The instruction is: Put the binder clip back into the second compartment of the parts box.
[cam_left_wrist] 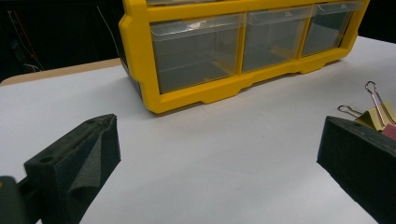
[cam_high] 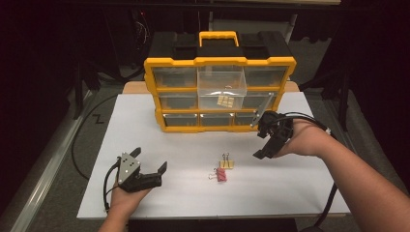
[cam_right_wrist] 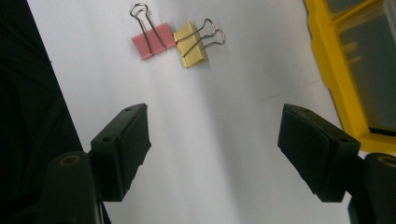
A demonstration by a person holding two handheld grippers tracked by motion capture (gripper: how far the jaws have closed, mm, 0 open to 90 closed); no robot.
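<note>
**Two binder clips lie between two open hand-held grippers**

High view: a pink binder clip [cam_high: 221, 175] and a yellow binder clip [cam_high: 226, 164] lie touching each other on the white tabletop [cam_high: 193, 193], in front of a yellow-framed drawer organizer [cam_high: 220, 92]. Both are small folded bodies with thin wire handles (the handles are too small here to tell how they lie). The left hand-held gripper [cam_high: 151, 161] rests low at the left, jaws spread apart and holding nothing. The right hand-held gripper [cam_high: 263, 140] hangs near the organizer's right front corner, jaws likewise apart and empty. One clear drawer [cam_high: 222, 87] stands pulled out, with pale clips inside, hard to make out.

Left gripper view: the two black foam-like jaws stand wide apart with bare tabletop between them. The right jaw hides most of the yellow clip [cam_left_wrist: 380, 116]; only an edge of the pink one [cam_left_wrist: 390, 132] shows. The organizer's clear plastic bottom drawers [cam_left_wrist: 198, 49] look smooth and glossy.

Right gripper view: both clips show whole, pink [cam_right_wrist: 153, 40] beside yellow [cam_right_wrist: 190, 45], corners touching, silver wire loops folded over the bodies. The matte jaws are well apart, clear of the clips. The organizer's frame [cam_right_wrist: 334, 70] is cut off at the right edge.
</note>
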